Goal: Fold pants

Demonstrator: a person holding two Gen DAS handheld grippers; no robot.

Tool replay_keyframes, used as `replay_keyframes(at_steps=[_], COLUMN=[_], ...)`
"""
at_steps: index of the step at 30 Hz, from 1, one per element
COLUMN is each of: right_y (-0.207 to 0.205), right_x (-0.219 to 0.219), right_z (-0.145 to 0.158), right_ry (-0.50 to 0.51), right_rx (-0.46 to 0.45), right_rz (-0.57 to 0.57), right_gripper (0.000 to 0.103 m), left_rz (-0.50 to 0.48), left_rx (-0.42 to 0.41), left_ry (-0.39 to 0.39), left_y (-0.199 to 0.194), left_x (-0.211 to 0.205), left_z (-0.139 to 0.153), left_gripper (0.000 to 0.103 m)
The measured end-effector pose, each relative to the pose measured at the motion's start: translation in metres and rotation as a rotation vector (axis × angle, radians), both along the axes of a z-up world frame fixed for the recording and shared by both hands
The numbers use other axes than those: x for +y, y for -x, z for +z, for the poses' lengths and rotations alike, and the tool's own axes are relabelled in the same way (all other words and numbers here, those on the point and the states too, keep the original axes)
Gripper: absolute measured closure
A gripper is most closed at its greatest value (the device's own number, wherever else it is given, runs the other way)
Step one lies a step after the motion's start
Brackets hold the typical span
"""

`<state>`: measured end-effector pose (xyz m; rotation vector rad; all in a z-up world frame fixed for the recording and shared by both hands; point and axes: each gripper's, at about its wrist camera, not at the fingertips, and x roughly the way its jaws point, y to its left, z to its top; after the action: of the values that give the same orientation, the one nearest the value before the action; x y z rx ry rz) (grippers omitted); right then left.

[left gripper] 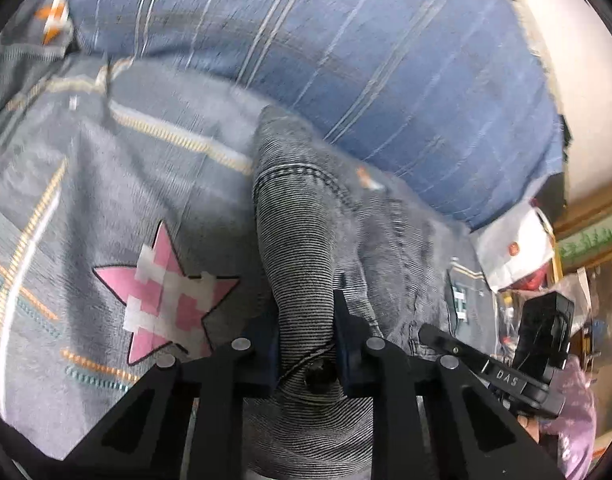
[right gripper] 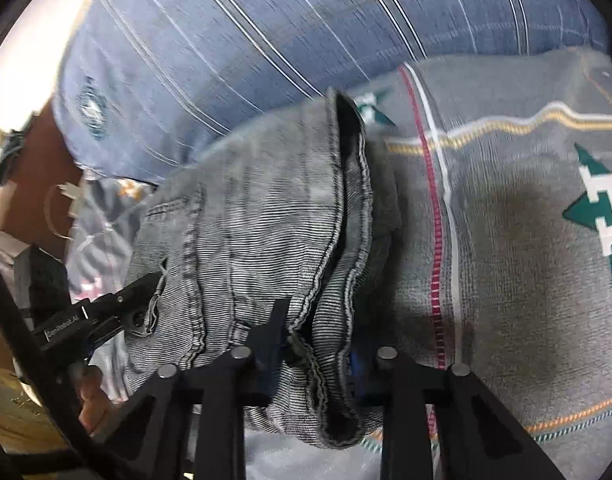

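The grey pants (left gripper: pixel 298 240) are lying on the patterned bedspread (left gripper: pixel 106 200), stretching long away from both cameras. The left gripper (left gripper: pixel 306 320) and right gripper (right gripper: pixel 317 344) are each pinching their cloth tight.

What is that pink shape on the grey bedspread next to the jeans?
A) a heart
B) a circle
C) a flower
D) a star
D: the left wrist view shows a pink star with white pixel-like blocks on the bedspread, left of the grey jeans.
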<state>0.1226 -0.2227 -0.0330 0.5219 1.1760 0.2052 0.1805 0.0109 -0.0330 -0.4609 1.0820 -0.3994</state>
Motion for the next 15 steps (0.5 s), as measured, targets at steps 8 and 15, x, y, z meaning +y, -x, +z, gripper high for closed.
replay_keyframes(at_steps=[8,15], right_y=[0.016,0.01], right_x=[0.033,0.007], right_z=[-0.001,-0.005], right_ry=[0.057,-0.028], right_rx=[0.031,-0.004], right_rz=[0.139,0.053], right_gripper=[0.074,0.034], left_rz=[0.012,0.093], left_rx=[0.116,0.006], left_ry=[-0.083,-0.071], left_y=[0.016,0.007], left_x=[0.027,0.042], left_z=[-0.036,-0.021], left_gripper=[0.069,0.042])
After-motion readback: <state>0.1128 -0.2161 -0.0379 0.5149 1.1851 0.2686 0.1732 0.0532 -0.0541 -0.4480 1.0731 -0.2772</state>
